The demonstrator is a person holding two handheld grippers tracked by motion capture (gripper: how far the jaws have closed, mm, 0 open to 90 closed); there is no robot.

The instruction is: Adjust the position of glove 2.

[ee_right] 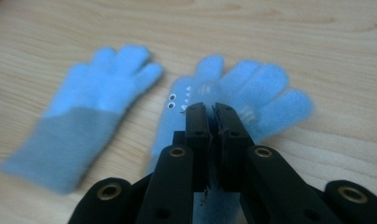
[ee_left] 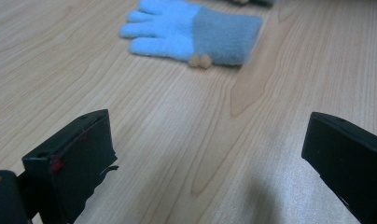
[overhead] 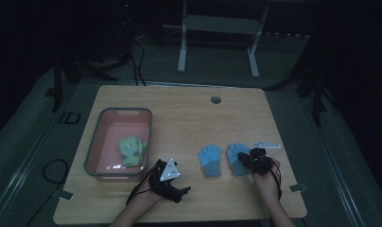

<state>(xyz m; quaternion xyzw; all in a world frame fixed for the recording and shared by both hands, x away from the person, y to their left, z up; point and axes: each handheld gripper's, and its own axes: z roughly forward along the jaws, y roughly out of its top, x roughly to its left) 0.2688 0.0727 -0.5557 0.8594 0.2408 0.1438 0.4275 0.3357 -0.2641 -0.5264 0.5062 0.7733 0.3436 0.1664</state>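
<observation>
The right blue glove (ee_right: 233,100) lies flat on the wooden table (overhead: 189,123), fingers pointing away from the person, and the right gripper (ee_right: 211,109) sits directly over its palm with the jaws pressed together; whether they pinch a fold of the fleece or merely rest shut above it cannot be told, though the glove's small face with eyes and teeth sits just beside the tips. The likely reason for the narrow, closed stance is to nip the soft fabric at one spot for lifting. Just beside that glove, toward the left gripper, lies its partner, the left blue glove (overhead: 210,160), also flat, grey cuff toward the person. The left gripper (overhead: 169,177) rests low near the table's front edge, jaws standing wide apart with nothing between them, and the left blue glove lies ahead of it, apparently waiting its turn. Farther out past the left gripper stands a pink bin (overhead: 92,142) with a green glove (overhead: 132,150) already lying inside, which suggests the blue pair belongs there too.
</observation>
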